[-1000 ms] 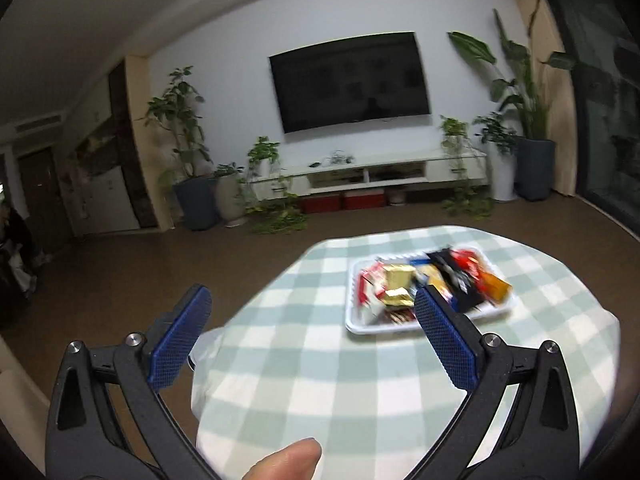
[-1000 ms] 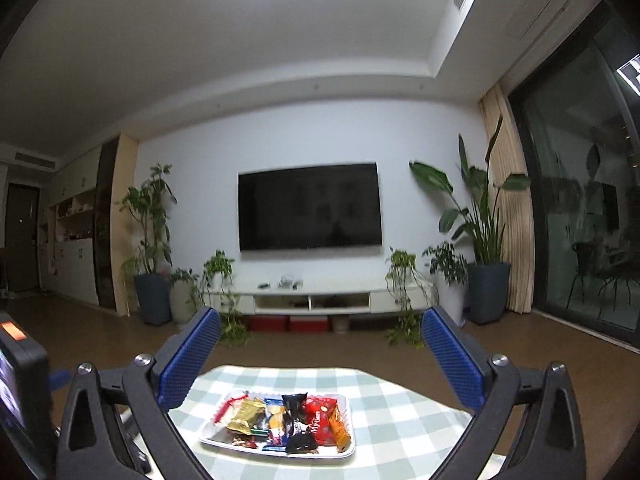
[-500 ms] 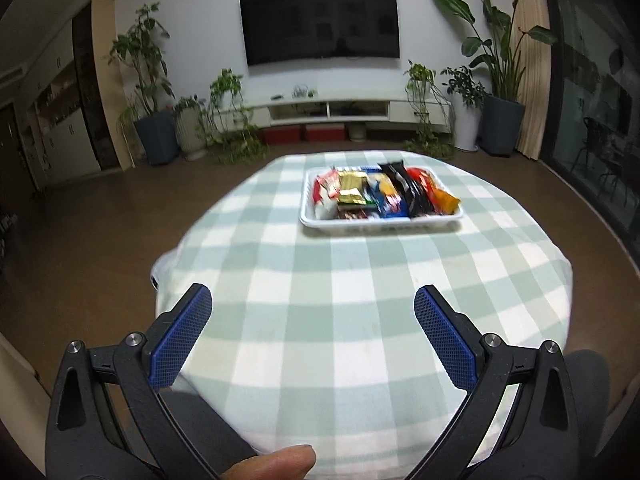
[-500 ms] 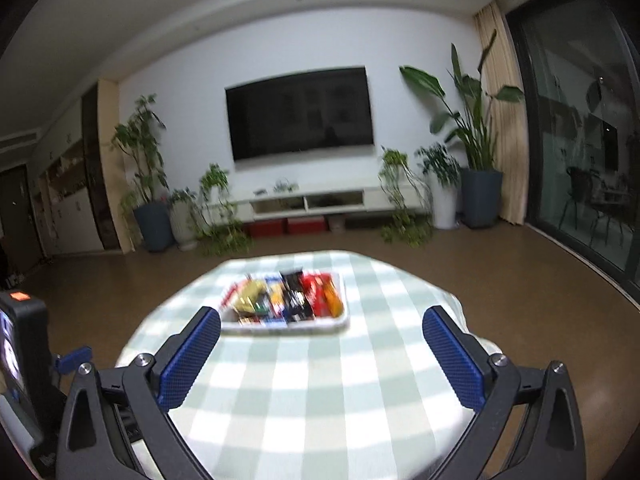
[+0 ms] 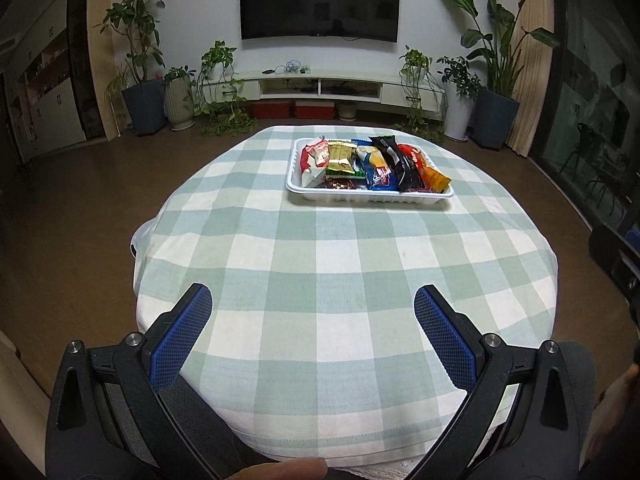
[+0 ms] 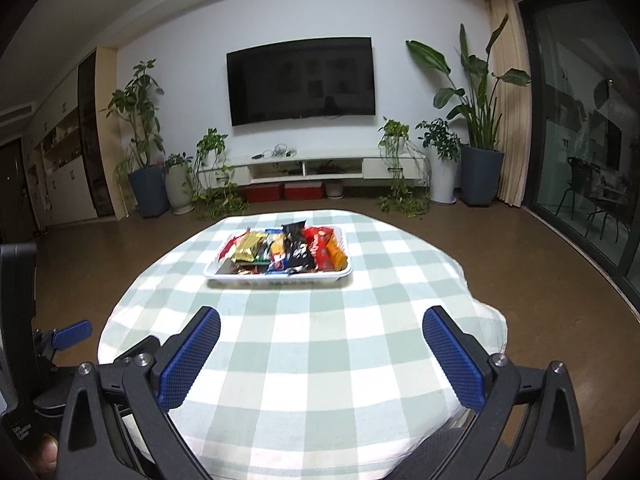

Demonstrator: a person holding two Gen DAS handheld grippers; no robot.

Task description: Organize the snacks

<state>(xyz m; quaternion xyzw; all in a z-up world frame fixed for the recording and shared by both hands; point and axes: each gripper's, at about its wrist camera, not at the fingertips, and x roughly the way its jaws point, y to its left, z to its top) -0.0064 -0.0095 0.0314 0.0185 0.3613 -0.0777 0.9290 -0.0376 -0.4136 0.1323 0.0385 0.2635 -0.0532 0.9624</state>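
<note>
A white tray [image 5: 370, 197] sits on the far half of a round table covered with a green-and-white checked cloth [image 5: 320, 264], and everything else is placed relative to it. The tray is heaped with snack packets [image 5: 372, 160]: a gold packet [image 5: 340, 157] and a red-and-white one [image 5: 314, 156] lie toward the tray's left end, a black packet [image 5: 396, 162] runs across its middle, and an orange packet [image 5: 436, 178] rests at its right end.

The left gripper [image 5: 313, 316] hovers over the near edge of the table, well short of the tray, its blue-padded fingers spread wide apart with nothing between them. The right gripper [image 6: 320, 336] also hangs well short of the tray, spread wide and empty.

Beyond the tray, a dark television [image 6: 301, 80] hangs on the wall above a low white cabinet [image 6: 316, 166], with potted plants [image 6: 478, 148] on either side.
</note>
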